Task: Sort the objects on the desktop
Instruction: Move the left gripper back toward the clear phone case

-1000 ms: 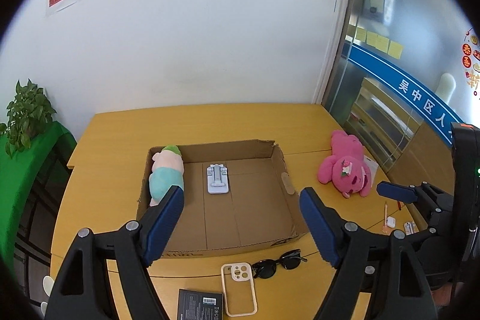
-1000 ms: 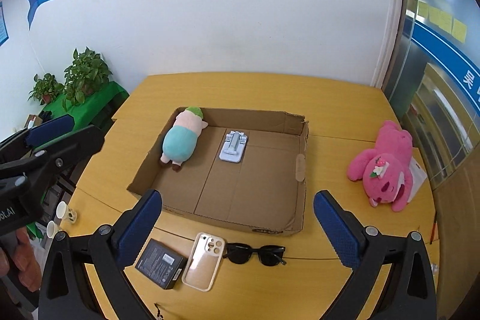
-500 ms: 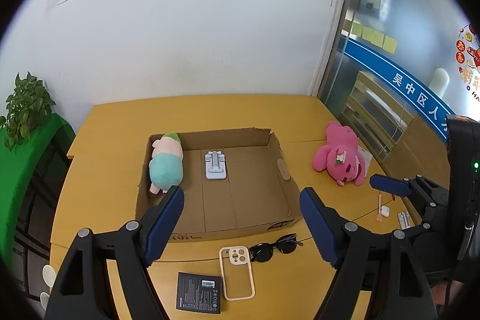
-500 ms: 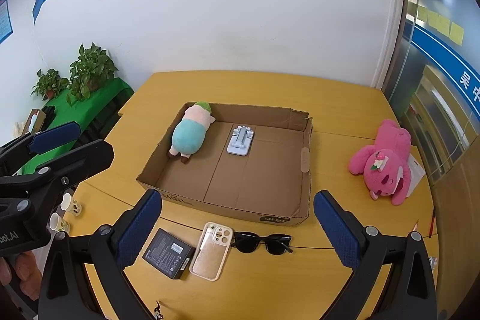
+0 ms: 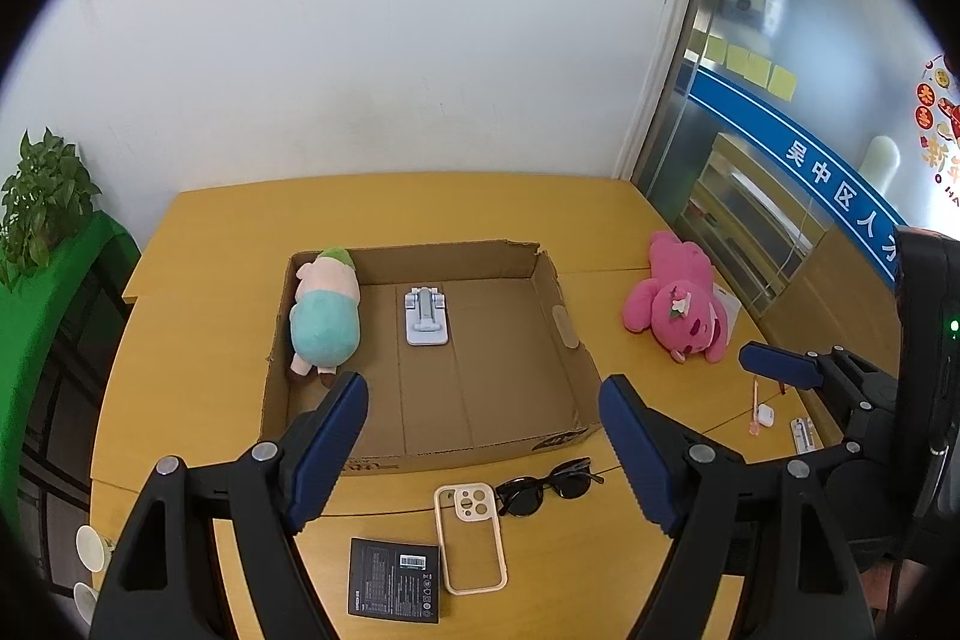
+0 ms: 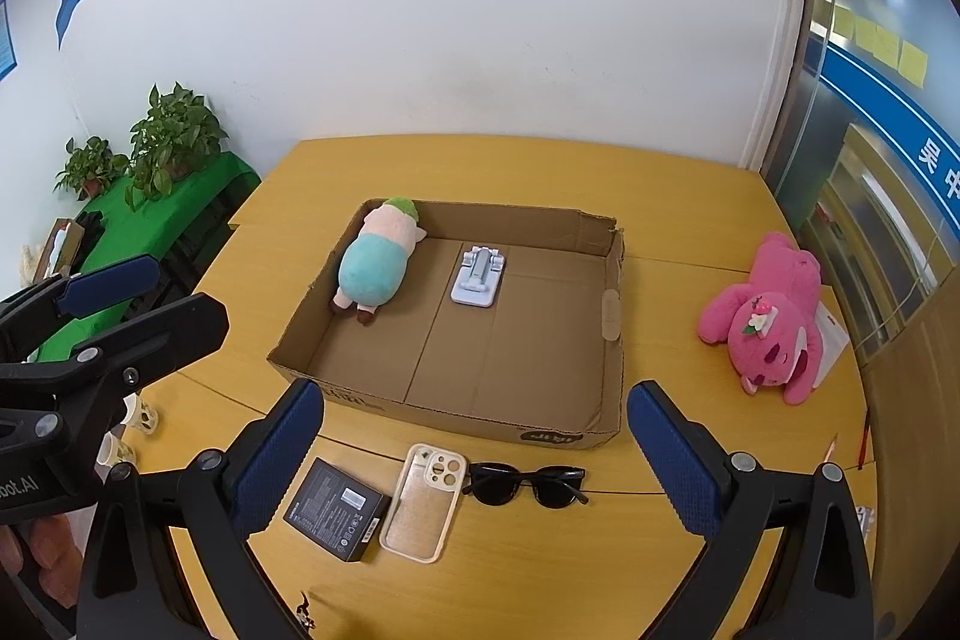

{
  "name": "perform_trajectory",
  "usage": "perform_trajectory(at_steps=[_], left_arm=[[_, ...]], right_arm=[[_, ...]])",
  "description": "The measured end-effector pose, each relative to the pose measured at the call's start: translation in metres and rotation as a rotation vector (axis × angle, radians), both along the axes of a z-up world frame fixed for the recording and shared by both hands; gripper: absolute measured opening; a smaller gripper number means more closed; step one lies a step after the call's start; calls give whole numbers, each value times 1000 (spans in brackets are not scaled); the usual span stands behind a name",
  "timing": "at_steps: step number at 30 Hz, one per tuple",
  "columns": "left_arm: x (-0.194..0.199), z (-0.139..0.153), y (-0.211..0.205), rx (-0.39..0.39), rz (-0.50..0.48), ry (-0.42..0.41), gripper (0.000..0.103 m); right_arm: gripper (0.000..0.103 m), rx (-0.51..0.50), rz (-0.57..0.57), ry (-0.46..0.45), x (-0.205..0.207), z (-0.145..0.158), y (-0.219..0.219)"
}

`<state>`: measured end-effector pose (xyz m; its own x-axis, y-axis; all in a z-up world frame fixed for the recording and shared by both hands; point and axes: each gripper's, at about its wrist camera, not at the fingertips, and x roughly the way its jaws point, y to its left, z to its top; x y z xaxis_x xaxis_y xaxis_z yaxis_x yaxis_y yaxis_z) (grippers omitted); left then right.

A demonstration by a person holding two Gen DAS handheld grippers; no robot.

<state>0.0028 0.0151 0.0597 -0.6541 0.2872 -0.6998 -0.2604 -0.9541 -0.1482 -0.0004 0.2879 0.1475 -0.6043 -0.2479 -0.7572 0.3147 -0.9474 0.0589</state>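
Observation:
An open cardboard box (image 5: 576,340) (image 6: 612,340) sits mid-table and holds a teal-and-pink plush (image 5: 324,316) (image 6: 375,265) and a pale blue phone stand (image 5: 426,316) (image 6: 477,277). In front of it lie a black small box (image 5: 395,571) (image 6: 336,508), a beige phone case (image 5: 471,538) (image 6: 423,502) and black sunglasses (image 5: 543,487) (image 6: 522,484). A pink plush bear (image 5: 678,304) (image 6: 771,319) lies to the right. My left gripper (image 5: 483,454) and right gripper (image 6: 474,460) are open and empty, high above the front items.
The yellow table (image 5: 360,208) meets a white wall behind and a glass partition at right. Small items and a pen (image 5: 757,403) lie at the table's right edge. Potted plants (image 6: 174,142) stand on a green-covered stand at left. Paper cups (image 6: 141,415) sit by the left edge.
Both grippers have risen and pulled back, so the box and the front items look smaller and farther. Nothing on the table has moved.

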Motion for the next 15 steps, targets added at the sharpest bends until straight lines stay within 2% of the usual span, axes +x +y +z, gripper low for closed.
perform_trajectory(at_steps=[9,15], left_arm=[[-13,-16,-5,26,0,-42,79],[-21,-47,-15,15,24,-101,79]], right_arm=[[103,21,2,-29,-13,-14,-3],[103,1,19,-73,-19,-41,-1]])
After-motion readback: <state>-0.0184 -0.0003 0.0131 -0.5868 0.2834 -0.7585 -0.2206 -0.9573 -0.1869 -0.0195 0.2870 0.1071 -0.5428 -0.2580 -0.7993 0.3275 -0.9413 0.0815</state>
